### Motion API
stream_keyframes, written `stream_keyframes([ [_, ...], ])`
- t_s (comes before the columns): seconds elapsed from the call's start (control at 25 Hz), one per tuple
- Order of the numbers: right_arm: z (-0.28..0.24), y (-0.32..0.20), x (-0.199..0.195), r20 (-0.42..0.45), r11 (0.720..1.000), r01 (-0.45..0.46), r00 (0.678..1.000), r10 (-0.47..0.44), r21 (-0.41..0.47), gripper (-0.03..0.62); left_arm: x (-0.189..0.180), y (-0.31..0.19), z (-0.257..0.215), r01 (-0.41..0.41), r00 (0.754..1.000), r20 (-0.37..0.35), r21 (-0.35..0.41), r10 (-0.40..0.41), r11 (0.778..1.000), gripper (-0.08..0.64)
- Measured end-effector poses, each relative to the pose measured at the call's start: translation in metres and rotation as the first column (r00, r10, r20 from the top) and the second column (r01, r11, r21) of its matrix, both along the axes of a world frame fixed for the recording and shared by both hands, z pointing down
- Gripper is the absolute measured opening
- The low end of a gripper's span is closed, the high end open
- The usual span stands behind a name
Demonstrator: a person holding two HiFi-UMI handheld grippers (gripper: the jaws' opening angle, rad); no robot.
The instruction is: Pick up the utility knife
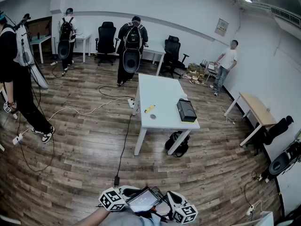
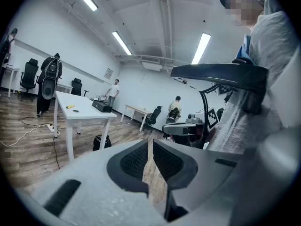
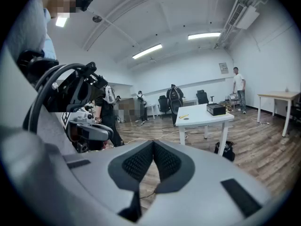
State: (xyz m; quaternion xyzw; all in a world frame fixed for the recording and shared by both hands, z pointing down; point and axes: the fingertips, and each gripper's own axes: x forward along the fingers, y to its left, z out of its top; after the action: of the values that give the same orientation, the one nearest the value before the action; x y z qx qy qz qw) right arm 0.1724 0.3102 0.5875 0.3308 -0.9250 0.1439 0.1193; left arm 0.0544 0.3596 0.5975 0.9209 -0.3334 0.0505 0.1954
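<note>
Yellow is what I'm after: the utility knife (image 1: 149,108) lies on the white table (image 1: 162,91), toward its left edge in the head view, well apart from me across the wood floor. Both tools sit low at my waist. My left gripper (image 2: 150,141) is clenched, pads pressed together with nothing between them. My right gripper (image 3: 153,143) is the same, closed on air.

So the job right now, as I judge it, is the approach. I should walk up to the table, mind the cables (image 1: 123,147) trailing on the floor, and spread 1 pair of jaws before I reach. I'd come down across the knife's narrow body, not along it, and keep off the small dark disc (image 1: 153,116) just beside it. The black box (image 1: 186,110) sits further right, out of the way.

The knife itself looks slim and short, lying at a slant. From here it's too small to tell whether the blade is out.
</note>
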Motion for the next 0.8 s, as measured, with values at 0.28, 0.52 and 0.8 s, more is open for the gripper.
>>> stream_keyframes([
  [0.28, 0.000, -0.004, -0.004, 0.003, 1.000, 0.001, 1.000, -0.001, 0.003, 0.029, 0.003, 0.001, 0.004, -0.019, 1.000, 0.011, -0.006, 0.019, 1.000, 0.033],
  [0.52, 0.005, -0.004, -0.007, -0.001, 1.000, 0.002, 1.000, -0.002, -0.013, 0.029, 0.000, 0.002, 0.009, -0.024, 1.000, 0.016, -0.017, 0.025, 1.000, 0.033],
  [0.8, 0.009, -0.006, -0.015, -0.013, 1.000, 0.009, 1.000, -0.010, -0.017, 0.029, -0.007, -0.003, 0.012, -0.022, 1.000, 0.013, -0.016, 0.022, 1.000, 0.032],
])
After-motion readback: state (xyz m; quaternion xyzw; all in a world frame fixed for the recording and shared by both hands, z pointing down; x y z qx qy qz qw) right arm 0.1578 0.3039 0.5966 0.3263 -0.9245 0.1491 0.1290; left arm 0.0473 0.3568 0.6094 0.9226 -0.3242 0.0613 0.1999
